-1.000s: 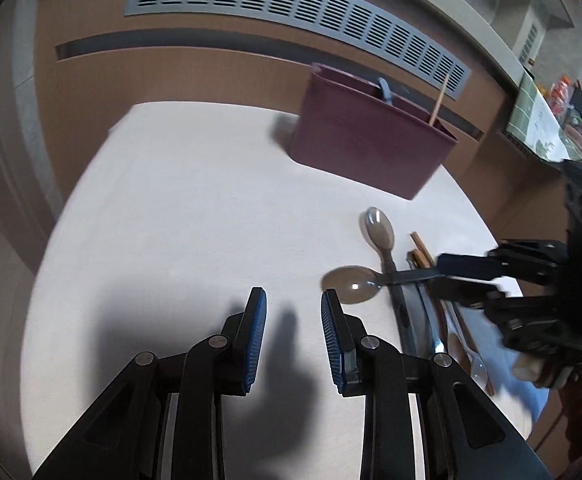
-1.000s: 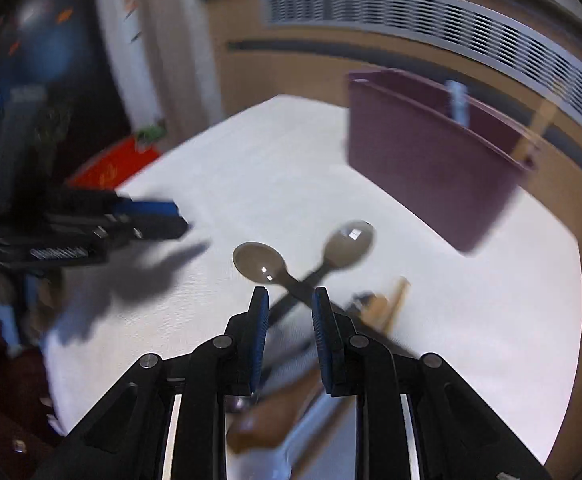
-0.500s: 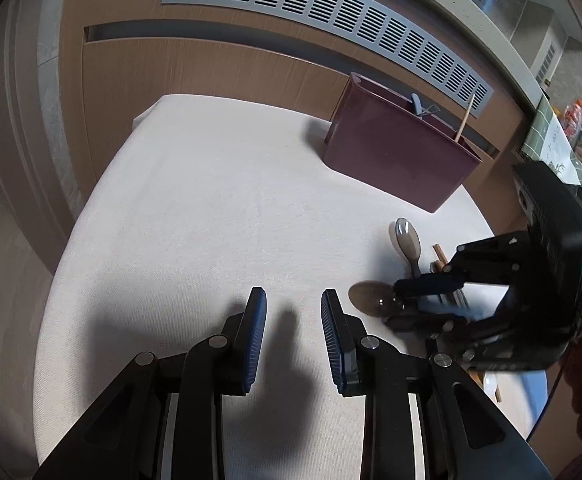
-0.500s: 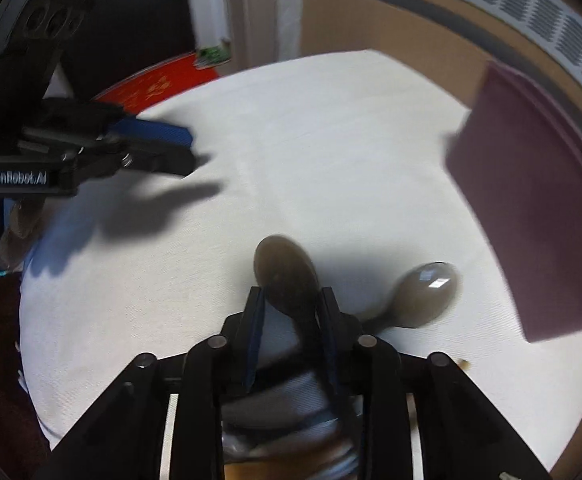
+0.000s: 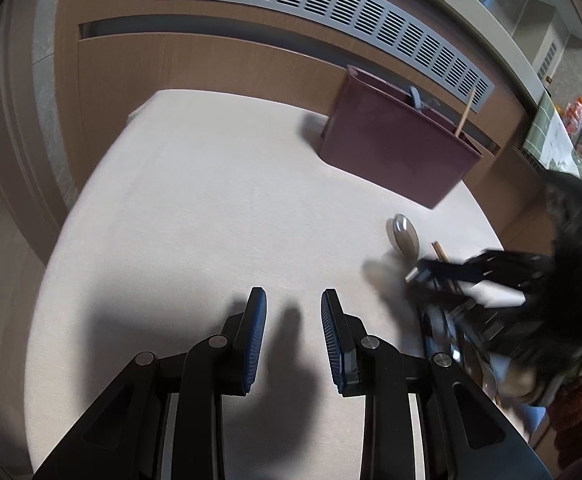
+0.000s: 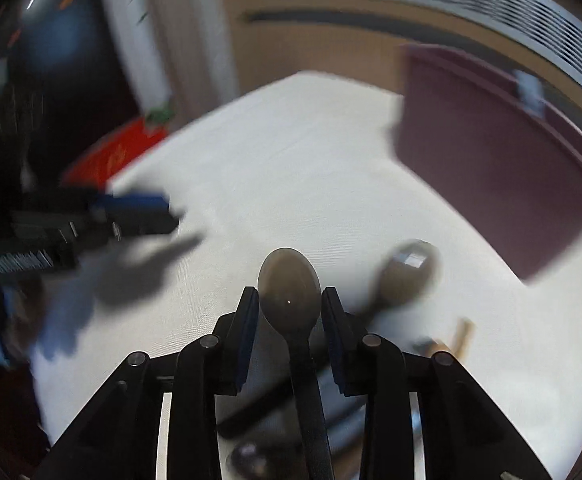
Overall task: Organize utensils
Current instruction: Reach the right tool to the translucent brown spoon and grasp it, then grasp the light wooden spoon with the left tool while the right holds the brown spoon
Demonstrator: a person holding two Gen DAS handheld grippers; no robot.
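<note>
The dark-handled spoon [image 6: 290, 292] now lies lined up straight between your right gripper [image 6: 290, 300] fingers, bowl pointing forward past the tips and handle running back under the camera; a second ago it sat ahead of the jaws and askew, and half a second ago its bowl was only starting to come between them. That suggests the pick from the pile is under way, but the jaws stand apart with a gap on each side of the bowl, released rather than clamped, and with the blur you cannot tell whether the spoon is off the counter [image 6: 291, 168] yet. The spoon is smooth and glossy, with a grey-brown oval bowl catching a small highlight and a slim black handle; it looks slippery, so I would close on the handle, not the bowl. It sits in front of the maroon utensil holder [image 6: 491, 160], on the near side of it, with a second spoon [image 6: 405, 276] between it and the holder. More utensils [image 5: 451, 320] lie in a heap further from the holder. The holder already carries a chopstick [image 5: 465, 114] and a grey handle. Your left gripper [image 5: 293, 312] hovers over bare counter well away from the holder, jaws spread and empty.
</note>
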